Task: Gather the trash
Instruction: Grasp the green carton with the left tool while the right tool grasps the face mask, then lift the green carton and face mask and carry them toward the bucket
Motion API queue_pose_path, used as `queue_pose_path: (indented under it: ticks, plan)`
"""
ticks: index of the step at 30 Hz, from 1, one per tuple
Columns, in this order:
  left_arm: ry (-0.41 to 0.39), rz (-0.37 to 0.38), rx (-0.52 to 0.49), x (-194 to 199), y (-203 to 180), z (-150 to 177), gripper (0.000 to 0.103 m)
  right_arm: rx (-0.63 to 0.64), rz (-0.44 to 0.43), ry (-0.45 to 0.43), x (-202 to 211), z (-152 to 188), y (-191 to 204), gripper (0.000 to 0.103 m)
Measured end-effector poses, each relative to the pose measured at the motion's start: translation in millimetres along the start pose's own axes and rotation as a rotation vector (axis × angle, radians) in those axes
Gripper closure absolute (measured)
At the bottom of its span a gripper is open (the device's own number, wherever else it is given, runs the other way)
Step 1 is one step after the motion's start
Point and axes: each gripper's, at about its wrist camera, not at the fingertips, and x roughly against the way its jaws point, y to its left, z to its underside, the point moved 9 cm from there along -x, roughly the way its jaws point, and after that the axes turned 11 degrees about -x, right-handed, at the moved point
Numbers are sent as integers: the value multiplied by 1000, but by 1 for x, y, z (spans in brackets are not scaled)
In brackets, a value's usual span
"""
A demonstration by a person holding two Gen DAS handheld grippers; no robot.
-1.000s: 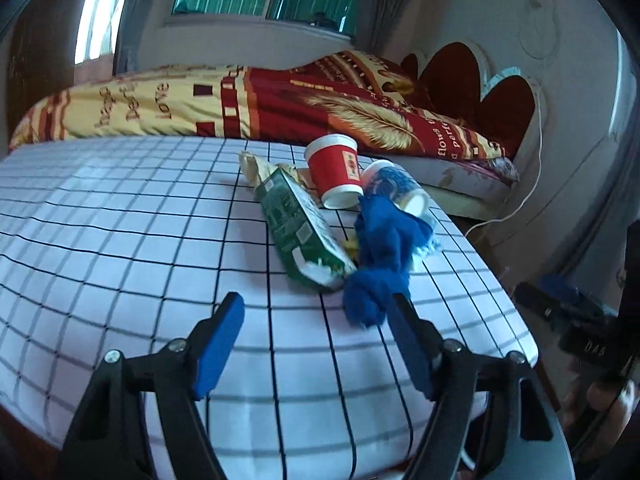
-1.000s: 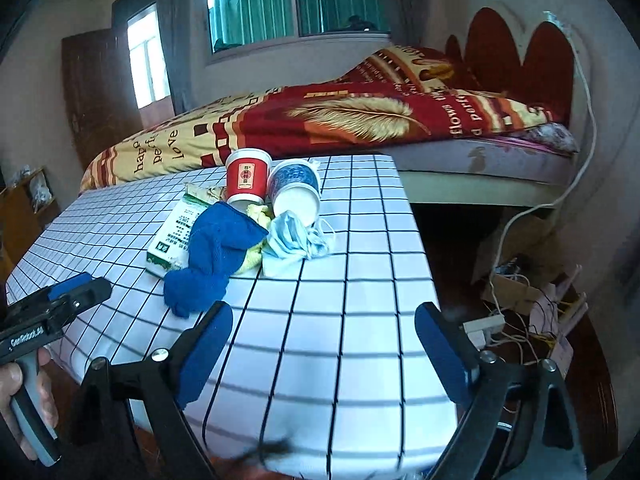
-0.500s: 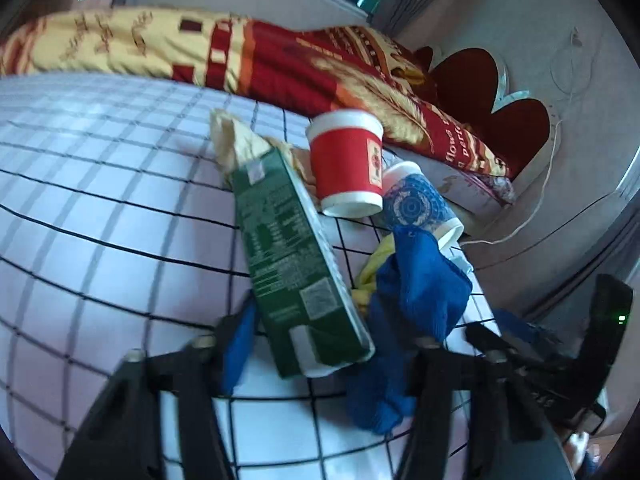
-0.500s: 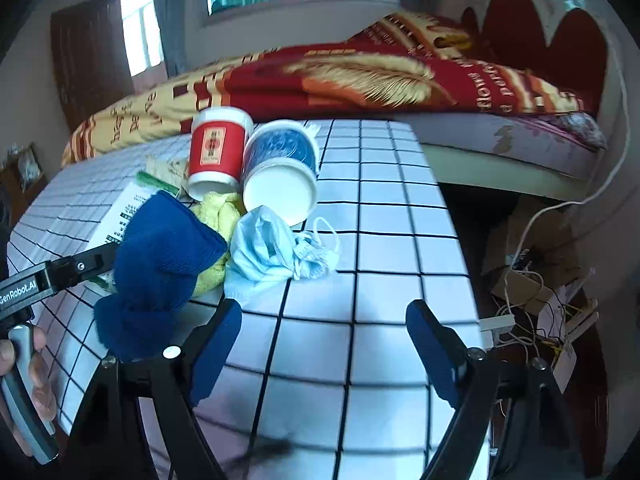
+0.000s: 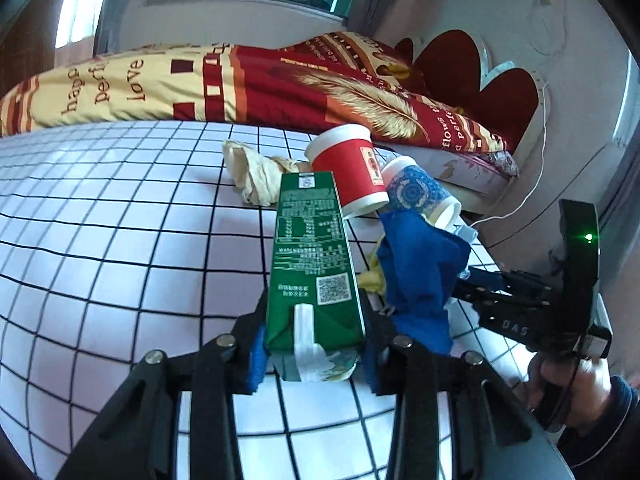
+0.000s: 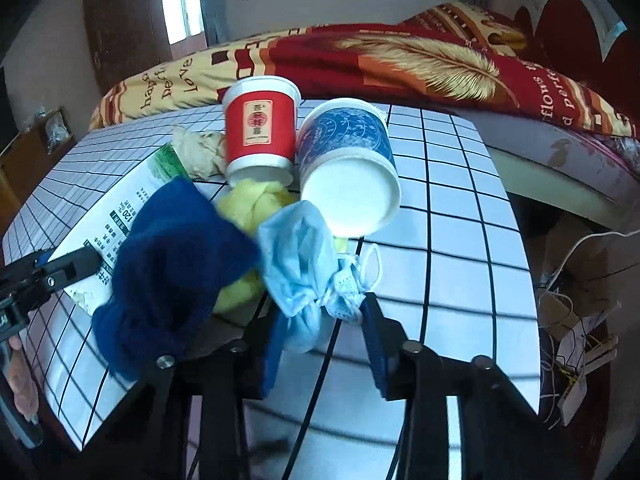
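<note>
My left gripper point(image 5: 314, 350) is shut on the near end of a green drink carton point(image 5: 312, 256) lying on the checked table point(image 5: 120, 240). Beside it lie a blue cloth point(image 5: 420, 272), a red paper cup point(image 5: 352, 168), a blue patterned cup point(image 5: 416, 192) and crumpled beige paper point(image 5: 256, 172). In the right wrist view my right gripper point(image 6: 324, 344) has its jaws around a light blue face mask point(image 6: 304, 256), closing but with a gap on the right side. The blue cloth point(image 6: 172, 264), a yellow rag point(image 6: 256, 200), red cup point(image 6: 260, 132) and blue cup point(image 6: 352, 168) lie around it.
A bed with a red and yellow blanket point(image 5: 280, 80) stands behind the table. The table's right edge point(image 6: 516, 240) drops to a floor with cables and clutter point(image 6: 572, 320). The right gripper also shows in the left wrist view point(image 5: 532, 304).
Both grippers moved forward into the trash pile. The left jaws closed on the green carton. The right jaws narrowed around the face mask.
</note>
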Motion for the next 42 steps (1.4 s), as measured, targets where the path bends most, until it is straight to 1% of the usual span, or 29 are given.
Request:
queue_pose_path:
  ticks: [2,4,8,12,17,20,25,28,30,34,39,42]
  plan:
    - [-11,-11,-17,5,-2,1,64,-3,-9,-14,8,6,0,72]
    - [-23,-21,-24,12,-4,2,64,-15,-17,-29,17,10,0,73]
    - [-60,-51,-58,31,-10,4,64,-50,-30,-75,44,18,-5,73]
    - [-75,-61,-87,43,-19,12,64,-77,-35,-113,72,25,-11,73]
    - [-72,-46,-105,50,-36,25,64,-91,-54,-164,105,35,-14,73]
    - [-67,-39,-106,51,-43,31,64,-81,-65,-173,114,41,-10,74]
    - [-92,-39,-120,62,-52,30,64,-94,-66,-223,131,45,-9,74]
    - [-107,-26,-148,64,-63,28,64,-102,-73,-265,147,49,-11,74]
    - [-110,-8,-139,63,-67,29,64,-100,-79,-280,154,50,-11,74]
    - [-109,0,-122,62,-68,31,64,-82,-79,-247,147,57,-8,74]
    - [-92,-18,-132,59,-61,35,64,-106,-75,-222,131,62,-10,74]
    - [-85,-36,-123,56,-53,34,64,-126,-64,-156,108,64,-13,74]
